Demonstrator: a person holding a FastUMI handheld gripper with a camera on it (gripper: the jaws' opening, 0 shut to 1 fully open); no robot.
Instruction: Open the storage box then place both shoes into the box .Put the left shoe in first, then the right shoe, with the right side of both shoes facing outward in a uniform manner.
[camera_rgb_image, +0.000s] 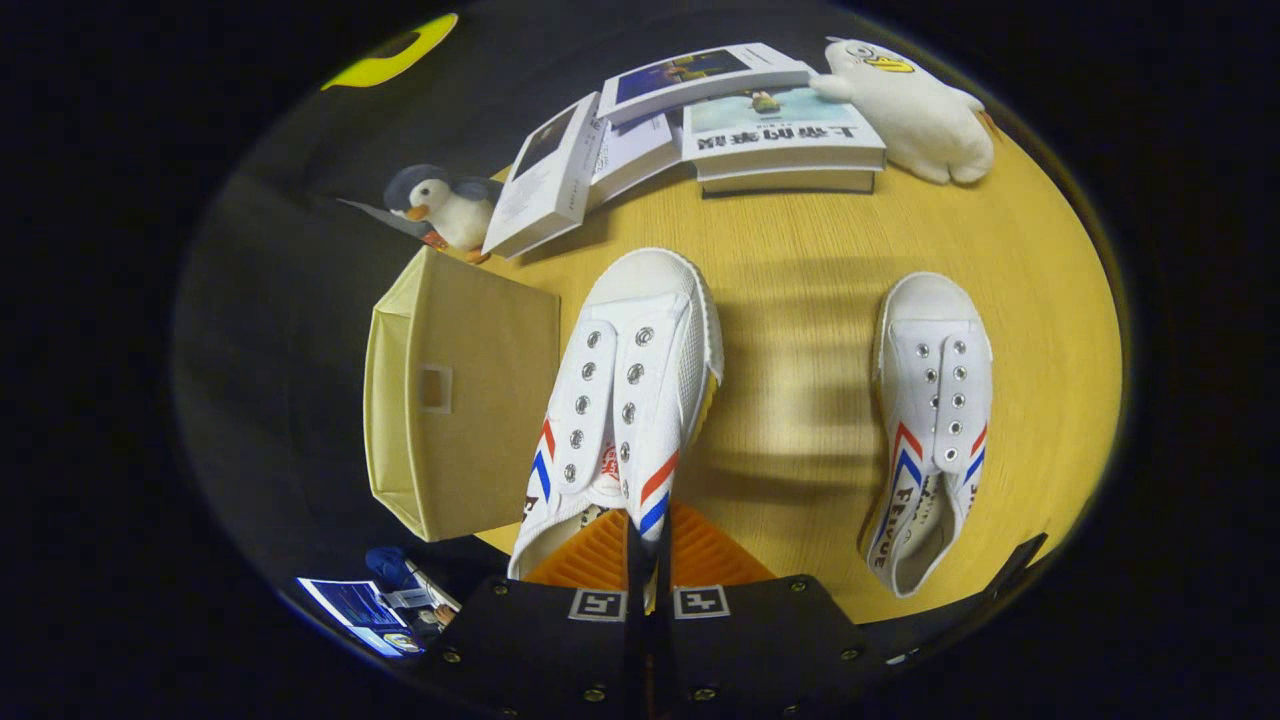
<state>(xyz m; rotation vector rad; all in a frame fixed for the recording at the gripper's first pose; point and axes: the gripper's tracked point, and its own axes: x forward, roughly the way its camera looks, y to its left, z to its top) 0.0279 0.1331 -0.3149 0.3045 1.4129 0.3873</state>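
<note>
Your wooden table (800, 300) spreads out beyond the fingers, pale yellow with a visible grain. At its near-left edge sits the storage box (450, 400), a cream fabric cube with a small window tab on the face you see; whether it is open you cannot tell from this angle. Past it, along the far side of the table, lies a loose pile of books (700, 120), about 4 of them, some leaning on one another. A white plush duck (915, 105) rests against the books on the far right, and a small plush penguin (445, 210) stands between the box and the leftmost book. You have 2 white shoes with red and blue stripes here: one shoe (630, 390) is just beside the box, toe pointing away from you, and your gripper (648, 535) is closed tight on its collar at the side wall, both fingers pressing the fabric. The second shoe (935, 420) lies well apart to the right, flat on the table, untouched.
</note>
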